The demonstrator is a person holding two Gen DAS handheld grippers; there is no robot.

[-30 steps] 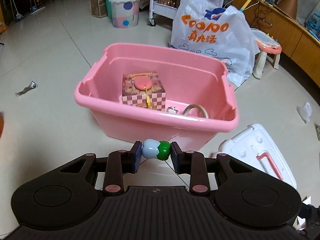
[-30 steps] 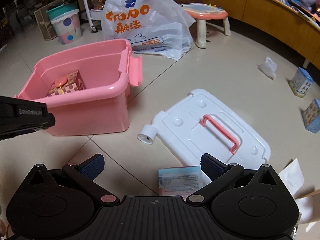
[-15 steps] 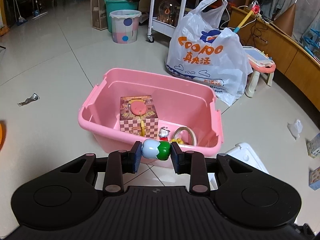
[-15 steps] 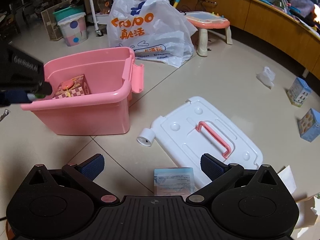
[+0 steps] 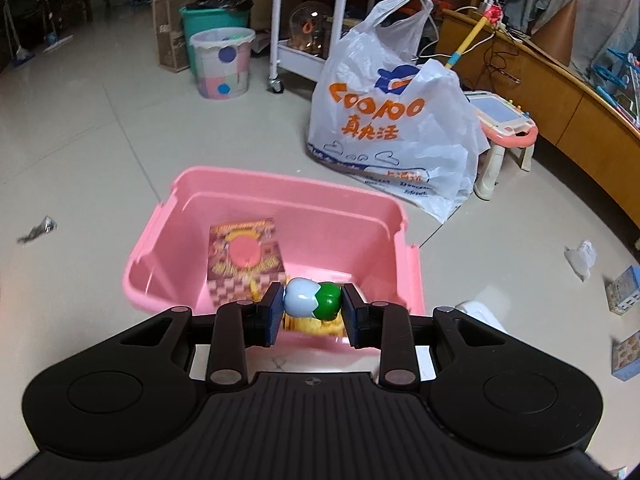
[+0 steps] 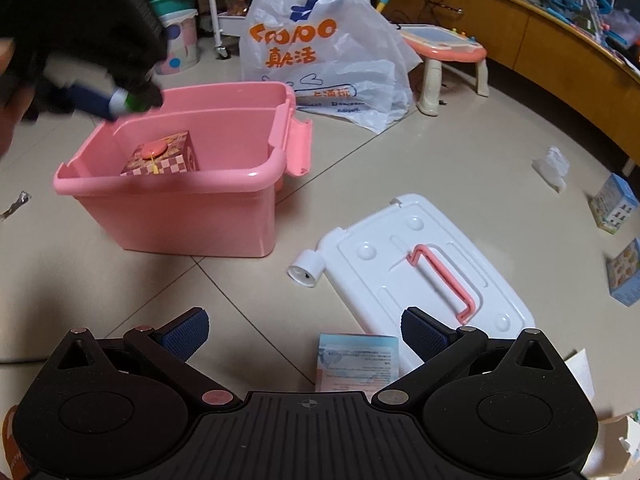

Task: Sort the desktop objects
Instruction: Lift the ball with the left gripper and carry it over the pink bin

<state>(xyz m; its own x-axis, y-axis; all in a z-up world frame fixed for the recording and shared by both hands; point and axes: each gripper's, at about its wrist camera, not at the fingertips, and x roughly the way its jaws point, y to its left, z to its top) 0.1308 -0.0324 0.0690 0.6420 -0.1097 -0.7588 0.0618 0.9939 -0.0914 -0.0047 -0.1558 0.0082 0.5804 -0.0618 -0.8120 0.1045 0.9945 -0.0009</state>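
1. We look across a cluttered room with a pale tiled floor (image 5: 100, 152), where a pink storage bin (image 5: 280, 196) stands open in front of a white shopping bag (image 5: 392, 128) printed with orange letters.

2. Compared with a second ago, our left gripper (image 5: 312, 307) has risen and moved in over the bin: then we saw the bin's near wall from outside, now we look down into it past the near rim. In the right wrist view the left gripper (image 6: 120, 102) has climbed from beside the bin wall to above its far left corner. Our right gripper (image 6: 304, 332) has hardly shifted.

3. Motion blurs the bin's contents; under the toy we make out only yellowish shapes. The checkered box (image 5: 244, 256) inside is soft-edged, and the white lid (image 5: 478, 312) is mostly cut off behind the gripper.

4. The small toy (image 5: 313, 300), pale blue on one half and glossy green on the other with a zigzag seam, is clamped between the left pads, hanging above the bin's near edge.

5. The right fingers stand wide apart and empty over a light blue packet (image 6: 358, 360) beside the lid (image 6: 424, 264) with its pink handle.
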